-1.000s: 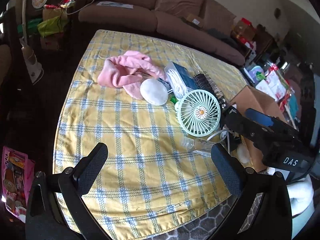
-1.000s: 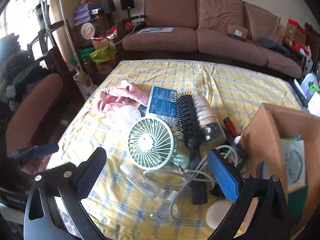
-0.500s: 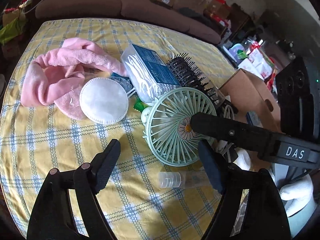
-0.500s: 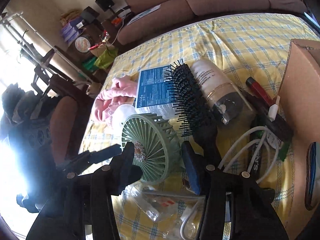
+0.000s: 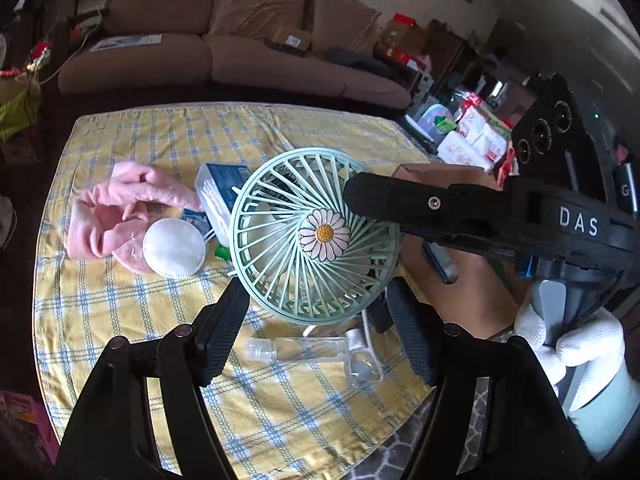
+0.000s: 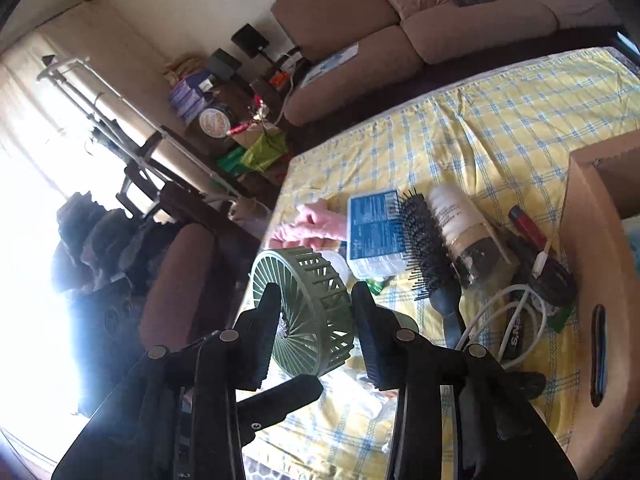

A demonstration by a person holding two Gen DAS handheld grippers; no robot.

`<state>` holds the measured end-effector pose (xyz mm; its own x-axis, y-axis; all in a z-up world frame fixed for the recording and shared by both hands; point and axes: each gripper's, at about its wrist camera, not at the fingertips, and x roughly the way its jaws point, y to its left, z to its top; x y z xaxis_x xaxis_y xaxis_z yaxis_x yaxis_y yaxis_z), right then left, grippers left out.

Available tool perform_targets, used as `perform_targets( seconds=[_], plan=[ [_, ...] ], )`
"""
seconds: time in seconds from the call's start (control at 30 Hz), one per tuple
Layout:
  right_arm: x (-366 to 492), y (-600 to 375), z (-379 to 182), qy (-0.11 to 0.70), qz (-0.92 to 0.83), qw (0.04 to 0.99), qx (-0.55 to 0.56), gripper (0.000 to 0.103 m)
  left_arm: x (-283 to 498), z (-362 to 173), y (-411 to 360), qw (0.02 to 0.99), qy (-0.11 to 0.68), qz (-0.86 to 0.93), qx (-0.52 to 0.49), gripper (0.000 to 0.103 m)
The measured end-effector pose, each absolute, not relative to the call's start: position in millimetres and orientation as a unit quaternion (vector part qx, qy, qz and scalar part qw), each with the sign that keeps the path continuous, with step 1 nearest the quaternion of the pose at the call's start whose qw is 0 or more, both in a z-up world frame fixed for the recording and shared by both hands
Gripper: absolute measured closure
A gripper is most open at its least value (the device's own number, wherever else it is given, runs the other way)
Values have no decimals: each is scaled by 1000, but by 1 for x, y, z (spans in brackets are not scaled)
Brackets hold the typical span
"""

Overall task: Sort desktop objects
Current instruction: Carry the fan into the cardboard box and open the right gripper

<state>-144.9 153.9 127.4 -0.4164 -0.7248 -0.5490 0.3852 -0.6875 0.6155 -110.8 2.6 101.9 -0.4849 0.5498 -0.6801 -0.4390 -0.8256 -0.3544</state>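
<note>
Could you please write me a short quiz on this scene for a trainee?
1. True or false: the hairbrush lies inside the cardboard box.
2. What marks the centre of the fan? A) a star B) a daisy C) a red button
3. Which tool has the front and back of the fan between its fingers?

Key
1. False: it lies on the table beside the box.
2. B
3. The right tool; its jaws are closing with the fan between them.
</note>
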Motion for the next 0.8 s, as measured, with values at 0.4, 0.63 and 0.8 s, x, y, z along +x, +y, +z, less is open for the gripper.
perform_targets(
  seconds=[0.4, 0.63, 0.8],
  plan=[
    [-129, 352, 205, -214, -864, 272, 365, 67, -125, 172, 235, 413, -18, 812, -411, 27],
    [-170, 510, 158, -278, -862, 176, 386, 67, -156, 133, 407, 448, 44, 768, -455, 27],
    [-210, 566, 109, -280, -853, 113, 425, 65, -185, 81, 481, 431, 90, 742, -505, 25]
  ],
)
